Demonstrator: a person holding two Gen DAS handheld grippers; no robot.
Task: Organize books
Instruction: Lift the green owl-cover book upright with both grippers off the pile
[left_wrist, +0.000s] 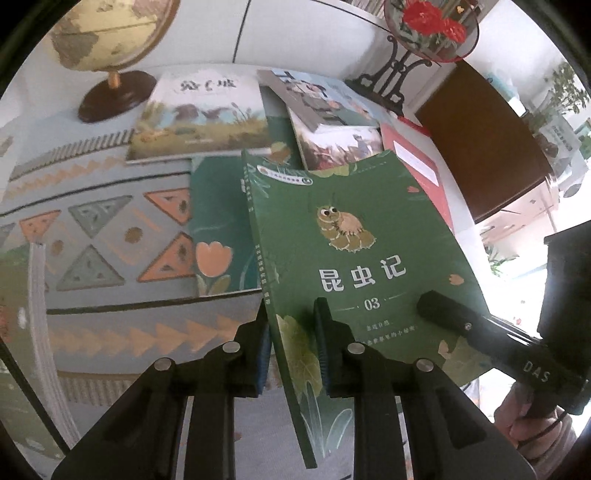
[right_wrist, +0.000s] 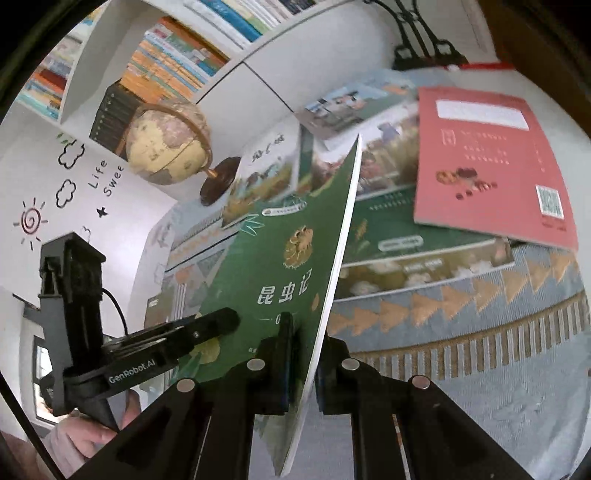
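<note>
Both grippers, the left gripper (left_wrist: 293, 354) and the right gripper (right_wrist: 304, 369), pinch the green book (left_wrist: 354, 251), held up above the patterned cloth (left_wrist: 110, 229). Next, it probably needs laying neatly on a pile of books.

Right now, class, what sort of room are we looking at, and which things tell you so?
Probably a home study or reading corner: packed bookshelves, a globe and picture books scattered over a patterned tablecloth.

White wall (right_wrist: 44, 177) (doodled), bookshelf (right_wrist: 155, 62), patterned tablecloth (right_wrist: 480, 325)
</note>
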